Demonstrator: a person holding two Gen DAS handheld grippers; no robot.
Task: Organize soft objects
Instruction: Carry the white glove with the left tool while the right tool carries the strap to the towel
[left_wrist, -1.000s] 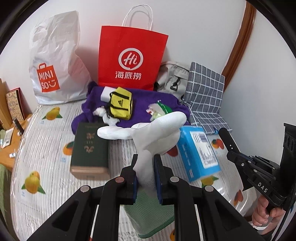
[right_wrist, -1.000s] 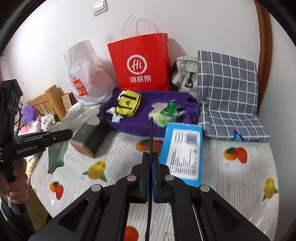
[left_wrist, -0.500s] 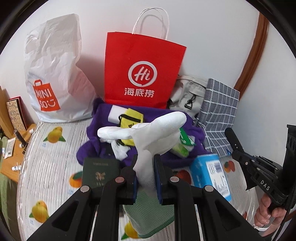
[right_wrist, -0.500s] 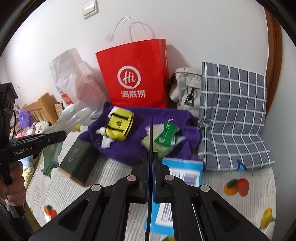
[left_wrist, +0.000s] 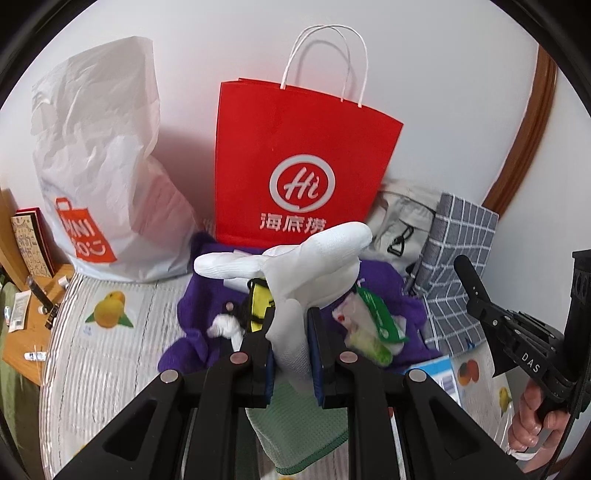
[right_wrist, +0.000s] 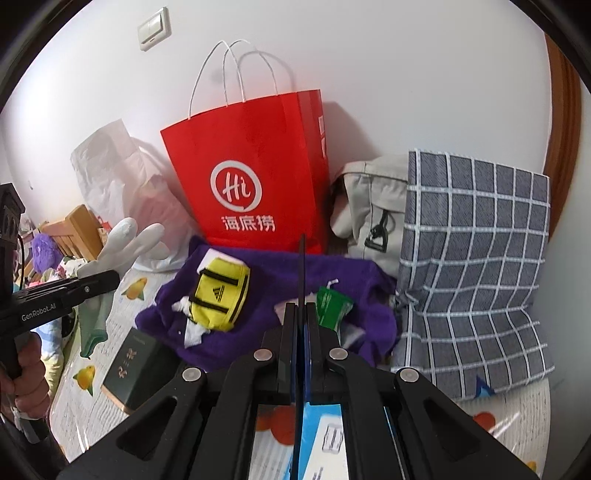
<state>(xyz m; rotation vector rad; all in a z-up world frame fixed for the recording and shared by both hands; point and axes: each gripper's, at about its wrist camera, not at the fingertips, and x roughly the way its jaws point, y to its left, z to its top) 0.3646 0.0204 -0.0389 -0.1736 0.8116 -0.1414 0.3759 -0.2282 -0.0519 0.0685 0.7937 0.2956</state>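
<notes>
Both of my grippers have come much closer to the back of the bed in the last second. The red paper bag (left_wrist: 306, 162) looks far bigger now than it did then, and the white plastic bag (left_wrist: 99, 155) beside it does too. The green book (right_wrist: 135, 363) has slid out of my left view, though my right camera shows it lying on the fruit-print sheet (left_wrist: 110, 354).

My left gripper (left_wrist: 290, 336) stays closed on the white glove (left_wrist: 295, 266) and a bit of green cloth (left_wrist: 299, 432) that hangs below it. The glove is up in the air, in front of the red bag and above the purple blanket (right_wrist: 280, 280). I think I am carrying it toward the bag, so the job is partway done.

My right gripper (right_wrist: 302, 321) is squeezed tight on a thin flat card (right_wrist: 302, 266), seen edge on. I cannot tell what that card is.

Smaller things wait on the blanket: the yellow pouch (right_wrist: 221, 295), the green packet (right_wrist: 332, 304), and a little white crumpled piece (left_wrist: 223, 325). I guess those soft ones come next.
</notes>
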